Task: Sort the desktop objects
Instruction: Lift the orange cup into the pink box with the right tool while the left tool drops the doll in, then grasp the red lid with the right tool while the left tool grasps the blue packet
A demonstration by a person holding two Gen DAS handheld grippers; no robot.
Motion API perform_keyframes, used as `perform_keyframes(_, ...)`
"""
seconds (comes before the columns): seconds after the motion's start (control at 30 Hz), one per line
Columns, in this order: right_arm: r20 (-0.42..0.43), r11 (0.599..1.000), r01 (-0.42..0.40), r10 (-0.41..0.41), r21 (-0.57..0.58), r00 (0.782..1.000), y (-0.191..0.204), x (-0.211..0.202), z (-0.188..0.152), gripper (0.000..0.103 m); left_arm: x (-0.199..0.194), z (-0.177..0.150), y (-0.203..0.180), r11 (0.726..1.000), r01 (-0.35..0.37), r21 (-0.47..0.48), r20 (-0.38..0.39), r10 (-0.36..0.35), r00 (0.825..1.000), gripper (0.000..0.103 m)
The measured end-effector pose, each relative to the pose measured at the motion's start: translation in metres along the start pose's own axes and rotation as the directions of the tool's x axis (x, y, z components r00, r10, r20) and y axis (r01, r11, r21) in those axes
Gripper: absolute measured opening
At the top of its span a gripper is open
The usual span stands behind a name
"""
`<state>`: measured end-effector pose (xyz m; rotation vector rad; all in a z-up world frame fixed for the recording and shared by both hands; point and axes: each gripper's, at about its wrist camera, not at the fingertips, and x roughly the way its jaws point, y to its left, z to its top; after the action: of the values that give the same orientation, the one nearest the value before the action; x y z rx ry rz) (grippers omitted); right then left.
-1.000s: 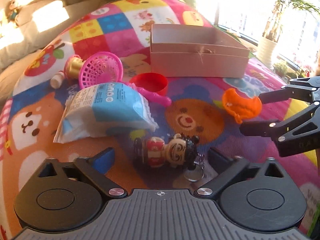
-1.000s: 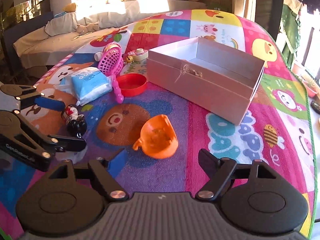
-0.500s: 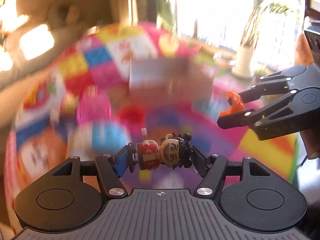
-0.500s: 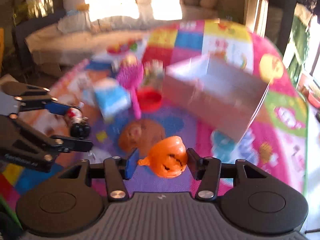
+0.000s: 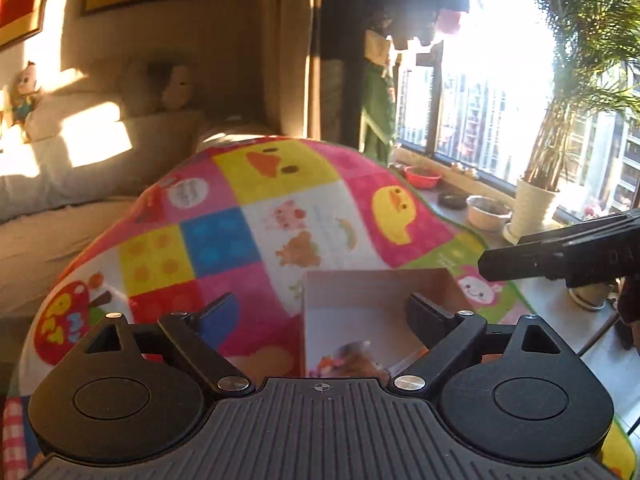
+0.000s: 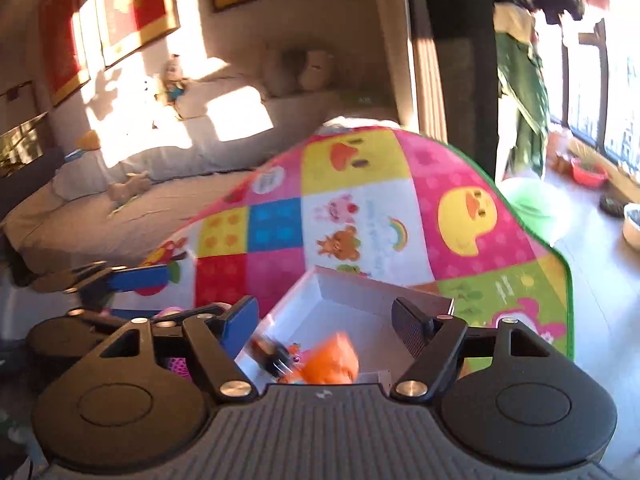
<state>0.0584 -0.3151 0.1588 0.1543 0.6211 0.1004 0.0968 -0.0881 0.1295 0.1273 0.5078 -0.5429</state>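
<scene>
Left wrist view: left tongs [image 5: 320,316] spreading wider, nothing between the pads, hovering over the open cardboard box [image 5: 380,312]. Blurred just below them, inside the box, the keychain figurine [image 5: 352,360] – loose, not gripped. At the right edge, the tip of the other tool, dark and side-on.

Right wrist view: right tongs [image 6: 324,324] also opening, pads clear of everything. Under them the orange plastic cup [image 6: 330,360], smeared by motion, beside the dark figurine [image 6: 272,354] on the box's white floor; whether the two touch is hard to say.

Handling, as a judgement: both pieces small, light, rigid plastic – little risk of breaking, some risk of bouncing or rolling on landing. Figurine best taken across its body rather than by the ring; cup across its rim or by its small handle, its smooth wall likely slippery. Box thin-walled, easily nudged if bumped.

Beneath it all, a bright patchwork play mat [image 6: 360,184] with ducks, a bear and a rainbow, draped over the counter. Beyond: a sunlit sofa [image 6: 168,152] with soft toys, framed pictures on the wall, a curtain, a window with a potted palm [image 5: 560,128] and bowls on the sill.
</scene>
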Motion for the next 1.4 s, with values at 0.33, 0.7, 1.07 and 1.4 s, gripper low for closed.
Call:
perform_keyframes(0.33, -0.192, 0.962, -0.187, 0.225, 0.201, 0.955, 0.042, 0.138, -0.030, 0.074, -0.056, -0.111, 0.030, 0.998, -0.035, 0.056, -0.075, 0.039, 0.996, 0.100)
perform_keyframes(0.7, -0.227, 0.897, -0.396, 0.435, 0.196, 0.871, 0.096, 0.127, -0.066, 0.085, -0.076, -0.147, 0.053, 0.987, -0.158, 0.033, -0.107, 0.161, 0.981, 0.102)
perform_keyframes(1.07, -0.171, 0.971, -0.233, 0.221, -0.052, 0.960, 0.087, 0.051, -0.121, 0.041, -0.063, -0.156, 0.037, 0.980, -0.165, 0.110, -0.111, 0.177, 0.978, 0.103)
perform_keyframes(1.4, -0.293, 0.991, -0.123, 0.100, -0.060, 0.951, 0.093, 0.083, -0.147, 0.030, -0.079, -0.153, 0.067, 0.936, -0.334, 0.108, -0.107, 0.345, 0.933, 0.103)
